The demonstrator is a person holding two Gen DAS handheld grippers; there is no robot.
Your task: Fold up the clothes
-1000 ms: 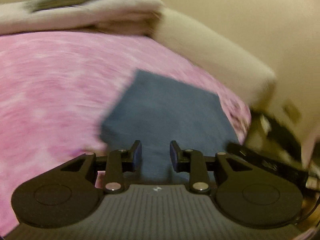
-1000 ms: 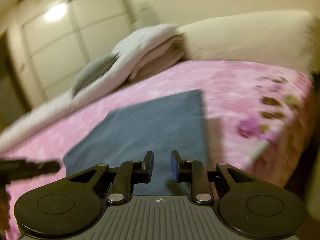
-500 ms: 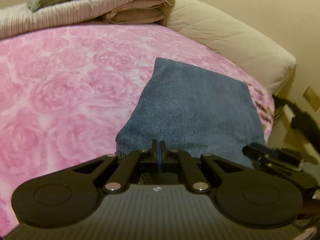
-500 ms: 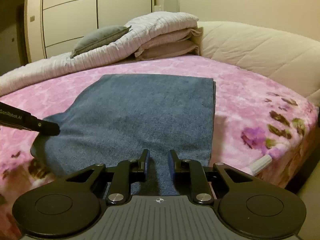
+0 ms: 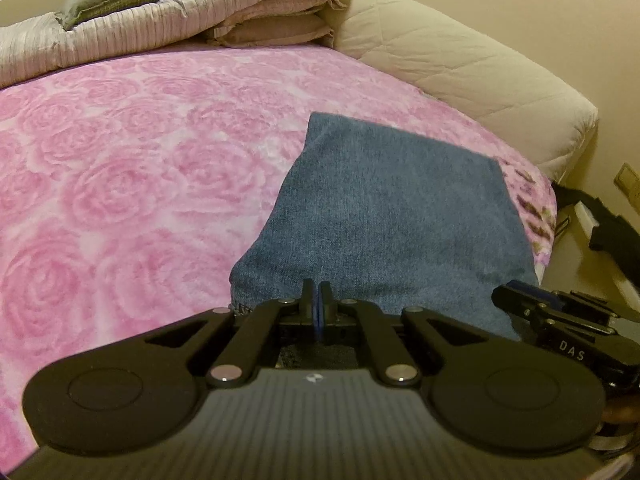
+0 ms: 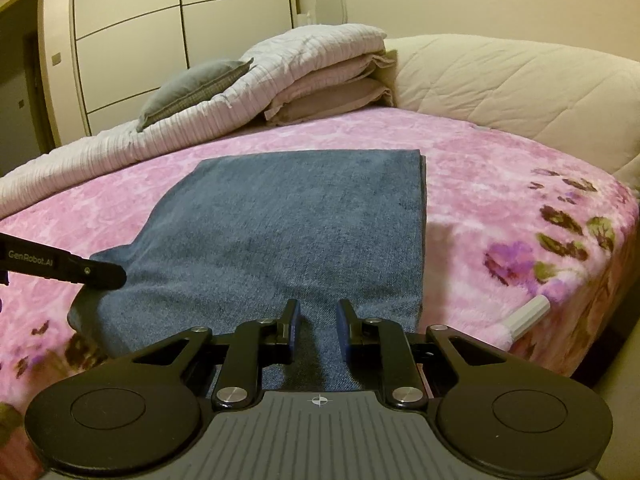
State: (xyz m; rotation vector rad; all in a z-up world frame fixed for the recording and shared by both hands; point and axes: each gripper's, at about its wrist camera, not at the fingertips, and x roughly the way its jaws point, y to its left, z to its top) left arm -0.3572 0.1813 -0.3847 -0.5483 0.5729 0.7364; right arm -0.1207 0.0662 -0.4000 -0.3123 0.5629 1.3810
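A blue denim garment (image 5: 392, 208), folded into a rectangle, lies flat on the pink rose bedcover (image 5: 120, 200). My left gripper (image 5: 317, 300) is shut on its near left corner. In the right wrist view that corner sits slightly raised at the left gripper (image 6: 114, 276). My right gripper (image 6: 318, 318) is low over the near edge of the garment (image 6: 300, 216), close to its right corner. Its jaws stand a narrow gap apart, cloth shows in that gap, and I see no pinch. From the left wrist view the right gripper (image 5: 516, 304) sits at that same corner.
Folded quilts (image 6: 320, 64) and a grey pillow (image 6: 192, 88) are piled at the far side of the bed. A cream padded headboard (image 6: 500, 84) curves round the right. The bed's edge (image 6: 568, 320) drops off just right of the garment. Wardrobe doors (image 6: 180, 32) stand behind.
The left jaws went from apart to shut on the garment's near left corner, which now stands slightly raised. The right gripper drew in low at the near edge, its gap a little narrower.
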